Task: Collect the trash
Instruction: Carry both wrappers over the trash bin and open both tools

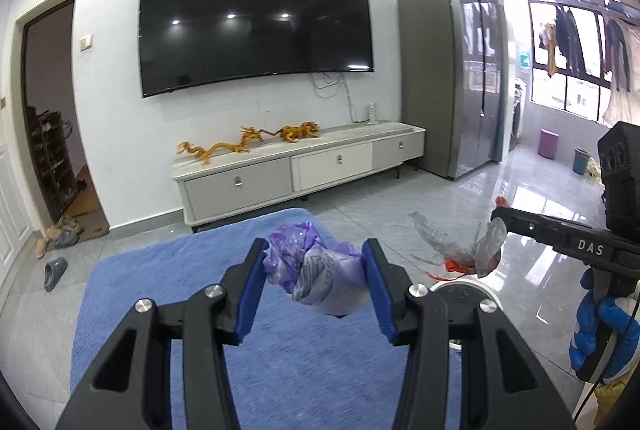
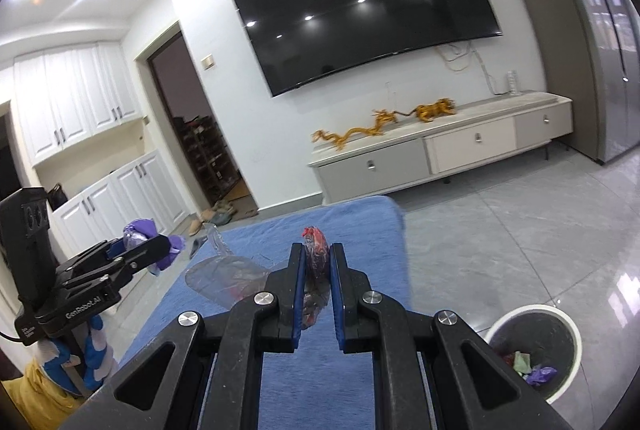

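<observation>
While both grippers hang above the blue mat (image 1: 160, 290), each carries a piece of trash. At far left in the left wrist view a doorway (image 1: 52, 117) opens onto a shoe rack, with slippers (image 1: 56, 272) on the grey floor tiles before it. Further right a dark TV (image 1: 256, 21) hangs on the white wall above a low cabinet (image 1: 304, 165) bearing gold dragon figures (image 1: 224, 147). Centre frame, the left gripper (image 1: 316, 270) has its jaws part way apart and clamped on a crumpled purple bag (image 1: 316, 272), pads pressing both sides. Just right of it, below the fingers, shows the white rim of the bin (image 1: 464, 284). Next right, the right gripper (image 1: 498, 216) enters from the edge, held by a blue-gloved hand (image 1: 600, 334), with a clear wrapper (image 1: 460, 250) carrying red print hanging from its tip. A grey fridge (image 1: 452, 69) stands behind. From the right wrist view, the jaws are nearly together, pinching that wrapper (image 2: 316, 258) edge-on between the blue pads; its loose clear part trails to the left over the mat (image 2: 360, 382). At lower right the bin (image 2: 496, 330) stands on the floor, open, with several scraps (image 2: 528, 366) of green, purple and red inside.
</observation>
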Demonstrator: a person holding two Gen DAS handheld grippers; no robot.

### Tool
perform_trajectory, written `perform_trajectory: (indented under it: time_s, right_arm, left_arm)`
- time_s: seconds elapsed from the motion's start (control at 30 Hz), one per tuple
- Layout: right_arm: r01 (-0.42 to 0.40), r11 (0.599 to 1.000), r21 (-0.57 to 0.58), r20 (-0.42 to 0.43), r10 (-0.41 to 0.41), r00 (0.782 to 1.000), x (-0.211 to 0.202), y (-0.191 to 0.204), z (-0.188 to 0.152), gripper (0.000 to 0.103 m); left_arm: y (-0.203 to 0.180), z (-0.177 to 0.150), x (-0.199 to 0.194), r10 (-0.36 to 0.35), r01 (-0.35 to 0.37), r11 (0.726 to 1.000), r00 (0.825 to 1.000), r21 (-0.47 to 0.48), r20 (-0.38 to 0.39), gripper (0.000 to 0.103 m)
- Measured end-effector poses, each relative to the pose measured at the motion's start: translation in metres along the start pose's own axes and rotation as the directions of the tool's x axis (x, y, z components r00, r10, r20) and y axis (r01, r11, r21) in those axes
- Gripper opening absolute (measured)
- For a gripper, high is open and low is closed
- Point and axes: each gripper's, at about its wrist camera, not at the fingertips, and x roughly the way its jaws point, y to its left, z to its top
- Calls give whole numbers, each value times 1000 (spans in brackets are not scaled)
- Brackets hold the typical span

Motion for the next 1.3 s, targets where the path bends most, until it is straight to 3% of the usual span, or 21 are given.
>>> perform_trajectory:
  time_s: [0.3,0.5,0.93,1.3]
  right_arm:
    - [128,990,60,26,-129,991,-24,-67,-2,12]
    - [217,969,120,8,-220,976,-28,-123,-12,12]
    - [364,878,311,-137,-337,931,-8,-256,-66,12]
    - [429,833,349,-236,-365,900,22,-302,-93,14]
  left_arm:
    - [-69,11,52,-95,99,993,994,66,-58,46]
    - [-123,10,109,-159,174,979,978,107,-137,46]
    - [-240,-28,227,-228,312,925,912,218,-341,46]
    - [-284,-52,292,-219,338,916,872,214,-437,48]
